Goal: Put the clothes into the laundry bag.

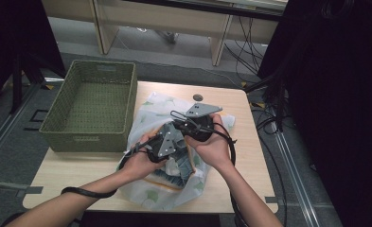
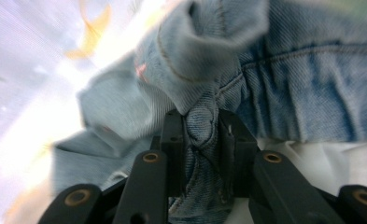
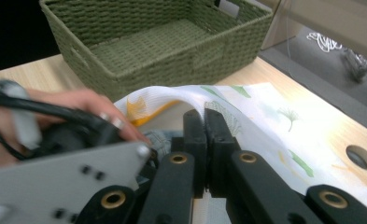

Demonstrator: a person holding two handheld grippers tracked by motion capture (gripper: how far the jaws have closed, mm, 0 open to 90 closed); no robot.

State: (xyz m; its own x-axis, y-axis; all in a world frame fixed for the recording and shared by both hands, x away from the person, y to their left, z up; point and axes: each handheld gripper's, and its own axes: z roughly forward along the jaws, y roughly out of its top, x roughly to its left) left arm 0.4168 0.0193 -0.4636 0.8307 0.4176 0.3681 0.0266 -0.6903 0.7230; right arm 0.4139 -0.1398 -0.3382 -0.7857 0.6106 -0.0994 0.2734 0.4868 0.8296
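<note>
Left gripper view, jeans (image 2: pixel 284 79) bunched between tool (image 2: pixel 201 135) jaws

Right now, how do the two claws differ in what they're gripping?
The left claw pinches a thick bunch of blue denim, so its jaws stand apart; the right claw clamps the thin white printed bag's edge, its jaws nearly touching. The left claw reaches into the bag; the right claw holds its rim. Both are gripping fabric.
</note>
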